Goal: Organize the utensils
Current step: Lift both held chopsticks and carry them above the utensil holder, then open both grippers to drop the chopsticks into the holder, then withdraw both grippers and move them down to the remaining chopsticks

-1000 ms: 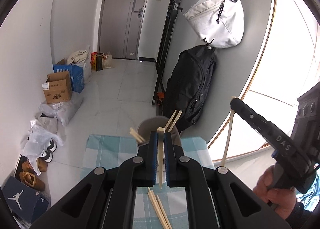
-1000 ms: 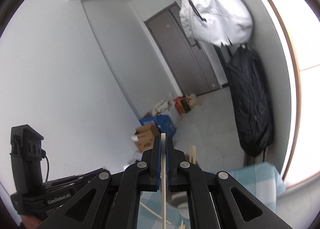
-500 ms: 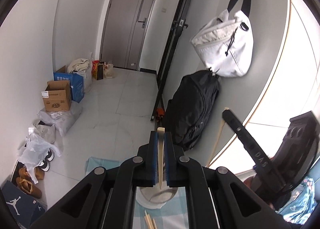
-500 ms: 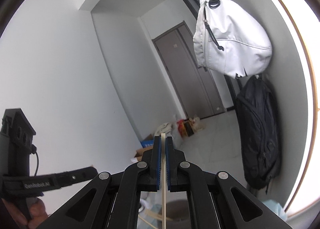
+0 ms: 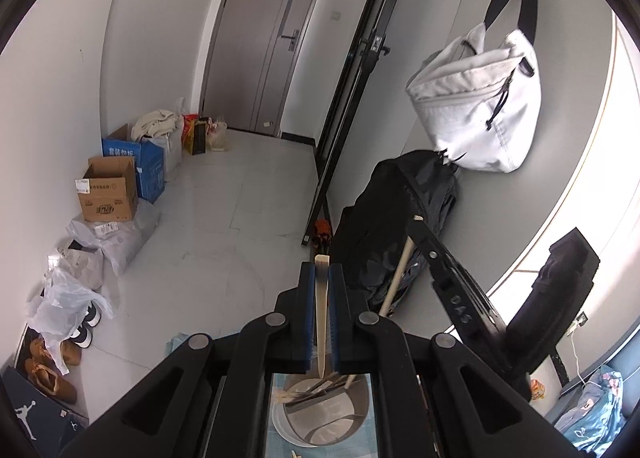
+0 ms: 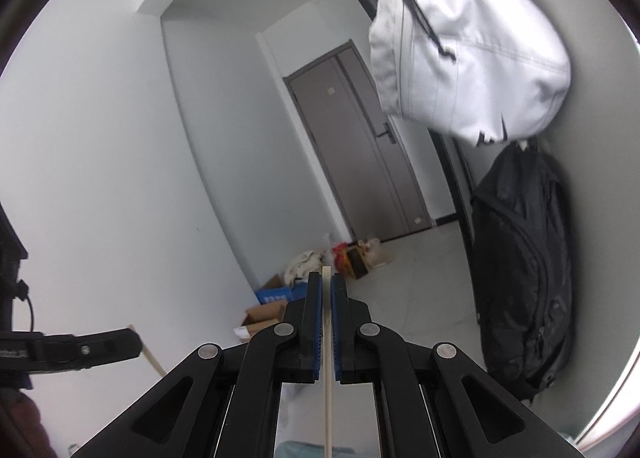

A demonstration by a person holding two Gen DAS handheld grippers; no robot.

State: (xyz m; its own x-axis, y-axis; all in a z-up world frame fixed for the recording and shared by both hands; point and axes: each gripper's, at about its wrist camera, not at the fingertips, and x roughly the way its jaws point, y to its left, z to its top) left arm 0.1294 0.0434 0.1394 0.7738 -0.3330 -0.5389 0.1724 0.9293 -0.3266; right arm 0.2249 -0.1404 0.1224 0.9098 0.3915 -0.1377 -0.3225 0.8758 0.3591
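1. Grey floor tiles (image 5: pixel 224 193) spread below, with a black backpack (image 5: pixel 400 217) against the wall and a white bag (image 5: pixel 476 105) hanging above it.
2. On the checked desk cloth (image 5: pixel 280 446) stands a grey utensil cup (image 5: pixel 320 418) with chopsticks inside.
3. Left gripper (image 5: pixel 321 278): jaws clamped narrow on one wooden chopstick (image 5: pixel 321 310), directly above the cup.
4. Right gripper (image 6: pixel 326 286): jaws pinched on a second chopstick (image 6: pixel 328 378), held upright in the air.

Right gripper (image 6: pixel 326 290), lower centre: blue pads clamped on pale chopstick (image 6: pixel 328 378), stick upright, running to bottom edge. Left gripper (image 6: pixel 134 342), lower left: black finger level, second chopstick (image 6: pixel 150 356) slanting beneath. White bag (image 6: pixel 468 53) upper right; black backpack (image 6: pixel 524 274) below; grey door (image 6: pixel 360 149) centre.
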